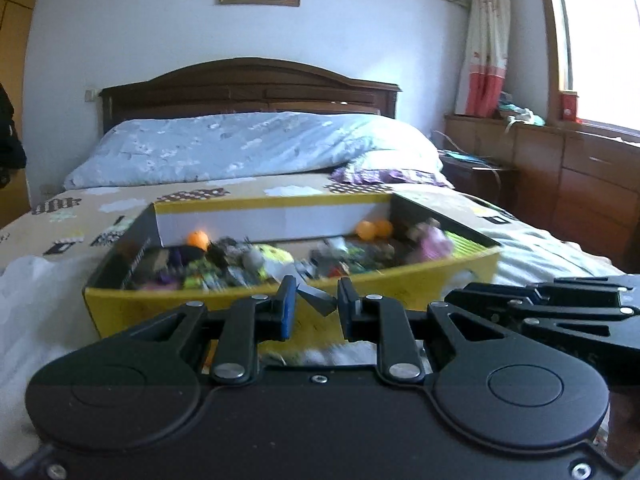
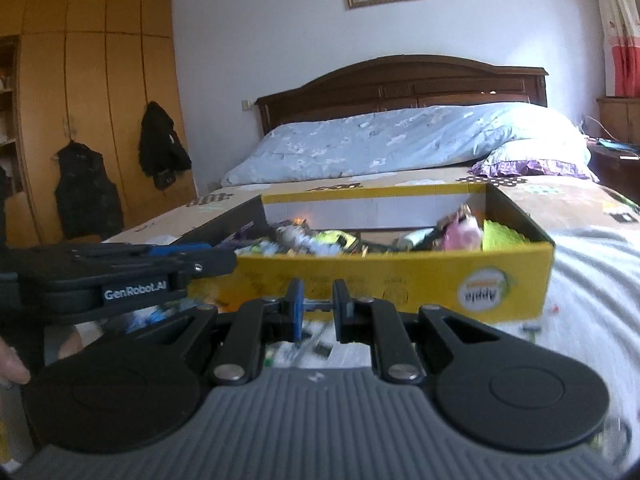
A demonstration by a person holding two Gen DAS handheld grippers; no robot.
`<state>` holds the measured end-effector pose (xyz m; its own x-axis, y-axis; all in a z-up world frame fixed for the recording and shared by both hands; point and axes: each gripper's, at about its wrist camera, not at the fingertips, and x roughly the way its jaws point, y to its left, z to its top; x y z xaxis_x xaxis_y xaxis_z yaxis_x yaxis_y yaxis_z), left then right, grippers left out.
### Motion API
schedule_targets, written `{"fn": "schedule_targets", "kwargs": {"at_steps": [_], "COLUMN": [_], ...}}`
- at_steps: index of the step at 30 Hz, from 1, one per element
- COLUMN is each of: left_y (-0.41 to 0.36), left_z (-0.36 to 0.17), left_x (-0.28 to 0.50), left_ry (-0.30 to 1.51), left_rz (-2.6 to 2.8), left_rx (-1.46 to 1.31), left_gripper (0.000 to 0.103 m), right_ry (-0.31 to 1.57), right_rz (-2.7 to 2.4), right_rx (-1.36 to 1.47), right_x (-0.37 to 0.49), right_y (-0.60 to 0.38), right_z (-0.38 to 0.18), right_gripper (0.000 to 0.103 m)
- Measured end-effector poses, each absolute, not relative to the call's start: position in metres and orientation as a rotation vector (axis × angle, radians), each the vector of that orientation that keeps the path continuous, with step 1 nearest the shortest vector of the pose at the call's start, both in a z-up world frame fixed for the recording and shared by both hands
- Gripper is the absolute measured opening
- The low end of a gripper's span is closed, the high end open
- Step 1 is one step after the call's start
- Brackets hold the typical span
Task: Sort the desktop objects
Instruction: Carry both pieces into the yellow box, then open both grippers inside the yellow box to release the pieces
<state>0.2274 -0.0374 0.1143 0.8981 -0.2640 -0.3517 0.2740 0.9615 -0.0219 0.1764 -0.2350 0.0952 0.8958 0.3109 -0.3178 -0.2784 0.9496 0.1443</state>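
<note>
A yellow cardboard box (image 1: 224,302) (image 2: 400,276) stands on the bed, filled with jumbled small items: orange balls (image 1: 199,239), a pink toy (image 2: 462,232) and green packets. My left gripper (image 1: 317,294) hovers just in front of the box's near wall, shut on a small dark grey piece (image 1: 320,300). Alongside it, my right gripper (image 2: 318,300) is shut on a thin dark bar (image 2: 318,305) at about the same distance from the box. Each gripper shows side-on in the other's view: the right gripper (image 1: 464,298) and the left gripper (image 2: 224,260).
Small loose bits (image 2: 322,346) lie on the white sheet under the grippers and near the box's right corner (image 2: 532,328). A blue quilt (image 1: 248,144) and headboard are behind the box, a wooden cabinet (image 1: 592,184) to the right, a wardrobe (image 2: 92,100) to the left. A hand (image 2: 12,368) shows at the left edge.
</note>
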Motion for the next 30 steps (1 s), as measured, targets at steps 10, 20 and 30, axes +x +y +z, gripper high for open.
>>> {"fn": "schedule_targets", "kwargs": {"at_steps": [10,20,30], "left_y": [-0.020,-0.009,-0.002], "left_z": [0.110,0.094,0.095], "left_x": [0.334,0.372,0.345], "left_ry": [0.411,0.419,0.435], "left_rz": [-0.160,-0.078,-0.076], "left_rx": [0.025,0.041,-0.008], "left_gripper": [0.021,0.050,0.082], "right_ry": [0.411,0.504,0.500], "right_rz": [0.261,0.173,0.187], "right_rx": [0.089,0.174,0.168], "right_x": [0.282,0.343,0.330], "right_y": [-0.222,-0.229,-0.229], "right_z": [0.102,0.090,0.092], "right_gripper": [0.017,0.058,0.068]}}
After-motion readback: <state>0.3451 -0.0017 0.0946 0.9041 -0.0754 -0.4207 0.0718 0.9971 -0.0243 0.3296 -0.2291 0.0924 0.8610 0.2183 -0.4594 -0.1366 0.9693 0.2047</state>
